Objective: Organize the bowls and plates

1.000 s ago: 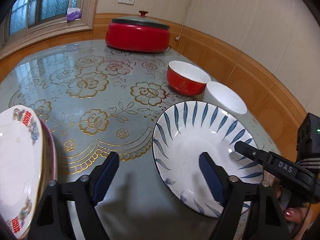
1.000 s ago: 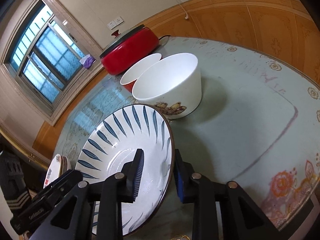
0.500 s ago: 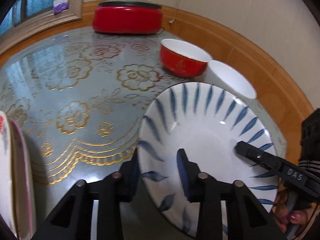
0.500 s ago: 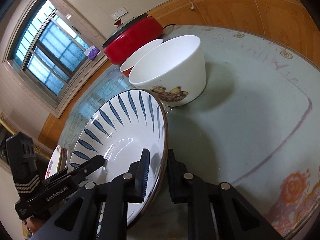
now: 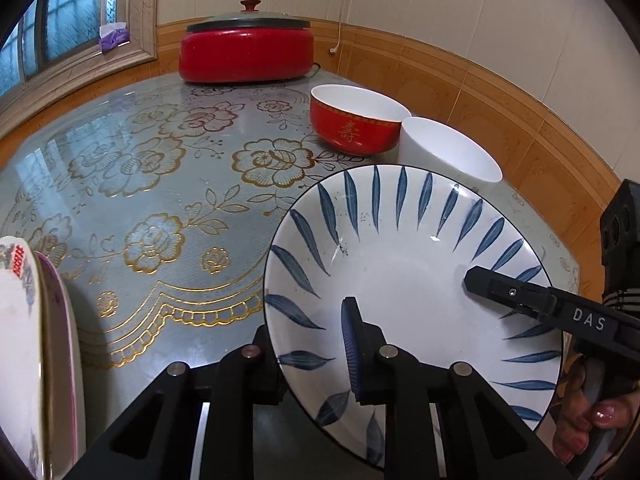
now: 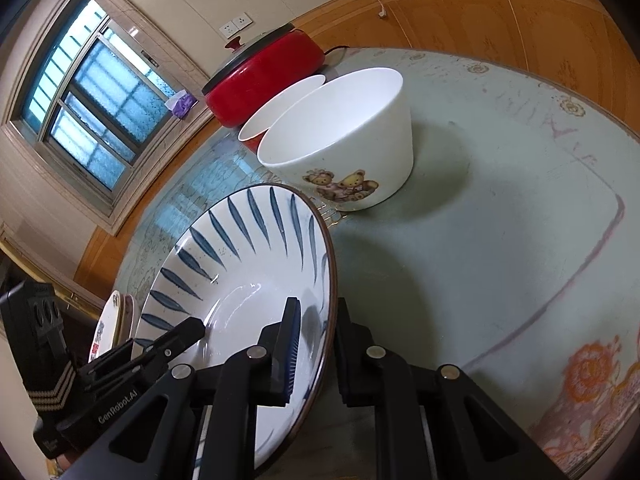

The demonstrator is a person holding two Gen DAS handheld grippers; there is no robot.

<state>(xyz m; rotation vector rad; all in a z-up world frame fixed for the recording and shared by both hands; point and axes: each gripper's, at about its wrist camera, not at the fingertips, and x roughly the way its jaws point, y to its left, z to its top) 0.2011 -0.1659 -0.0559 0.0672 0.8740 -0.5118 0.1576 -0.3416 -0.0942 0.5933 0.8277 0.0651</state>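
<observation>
Both tongs grip one blue-leaf plate point(image 5: 400, 264) by opposite sides of its rim. The left tongs point(image 5: 312, 344) are closed on the near-left edge, one finger inside the dish and the other hidden behind it. The right tongs point(image 6: 316, 344) are closed on the opposite edge, one pad inside and one outside. In the left wrist view the right tongs reach in from the right, with the holder's painted fingernails below them.

The plate is tilted, apparently lifted off the glass-topped desk point(image 5: 132, 184), which has a gold flower pattern. Whether its lower edge touches the desk cannot be told.

Just beyond the plate stand a white bowl with teddy bears point(image 6: 344, 148) and a red bowl point(image 5: 356, 126), close beside each other. A red lidded cooker point(image 5: 246, 54) sits further back near the wall. At the far left, two plates stand stacked on edge: a white printed plate point(image 5: 18, 344) in front of a pink-rimmed plate point(image 5: 68, 332).

The step in hand is probably carrying the plate toward that stack. To do it well, both grips should hold evenly, since glazed rims are slippery. The two hands should move together so the plate neither twists nor strains. It should pass clear of the white bowl's rim and settle gently against the stack, with one grip released only once it rests.
</observation>
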